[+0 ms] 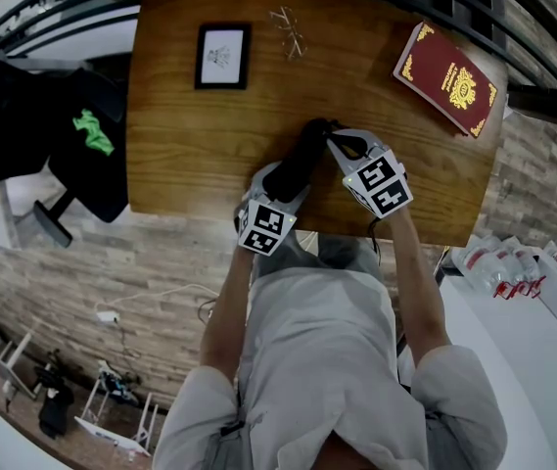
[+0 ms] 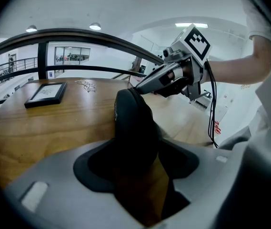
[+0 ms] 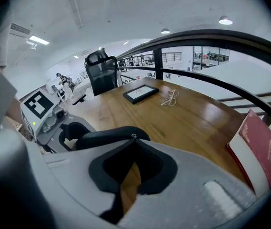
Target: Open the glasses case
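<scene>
There is one glasses case (image 1: 298,160), black and long, and its lid looks closed. It lies on the wooden counter (image 1: 190,145), close to the edge where the person stands. Its long axis runs obliquely: the near end points to the person and the far end points away and a little to the right.

Two grippers are at the case. The left gripper (image 1: 280,186) has its fingers clamped on the near end of the case, one finger on each side. The right gripper (image 1: 332,140) is at the far end. Its fingers are together like a beak and the tips touch the top edge of the case. I cannot tell if they nip the lid.

Beyond the case, far from the person, lie one pair of eyeglasses (image 1: 289,31) and, to the left of them, one black picture frame (image 1: 222,55). Far right of the case lies one red book (image 1: 449,78) with gold ornament. Left of the case, off the counter, stands one black office chair (image 1: 82,145).
</scene>
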